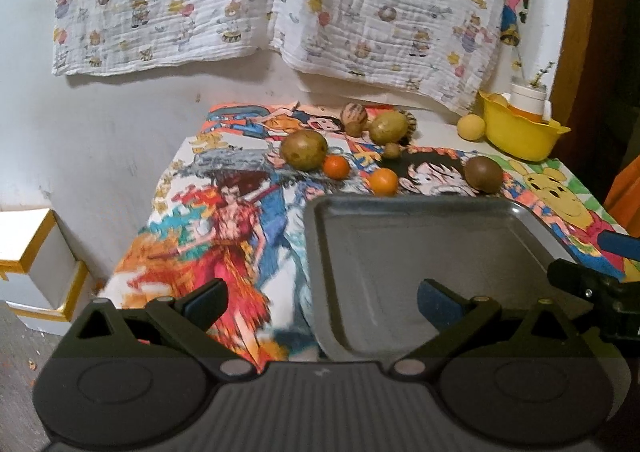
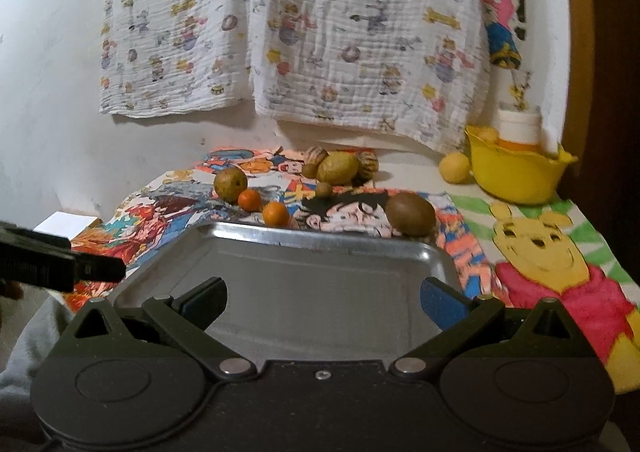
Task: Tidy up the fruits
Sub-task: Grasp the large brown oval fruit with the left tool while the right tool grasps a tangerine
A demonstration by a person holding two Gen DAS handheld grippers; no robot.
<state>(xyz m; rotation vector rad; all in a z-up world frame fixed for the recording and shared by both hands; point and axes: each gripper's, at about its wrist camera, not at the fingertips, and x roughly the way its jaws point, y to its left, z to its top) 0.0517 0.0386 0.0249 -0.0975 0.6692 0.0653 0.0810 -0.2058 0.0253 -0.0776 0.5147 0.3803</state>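
The left gripper (image 1: 322,302) is spread wide with nothing between its fingers, hovering over the near left corner of the metal tray (image 1: 420,211) without touching it. The right gripper (image 2: 322,302) is just as wide apart and empty, poised over the tray's near edge. The tray lies bare on the counter (image 1: 192,252), which is covered in cartoon prints.

All the fruit lies beyond the tray's far rim. Just behind that rim sits an orange fruit (image 1: 383,181), with a second orange fruit (image 1: 336,166) a little farther back and to the left, touching a large greenish-brown fruit (image 1: 303,150). Behind the tray's far right corner rests a brown fruit (image 1: 483,174). Farther back is a cluster: another greenish fruit (image 1: 388,127), a striped round fruit (image 1: 354,115) and two small brown ones near them. Well beyond the tray's right corner stands a yellow bowl (image 1: 520,131), with a pale yellow ball (image 1: 471,127) just beside it
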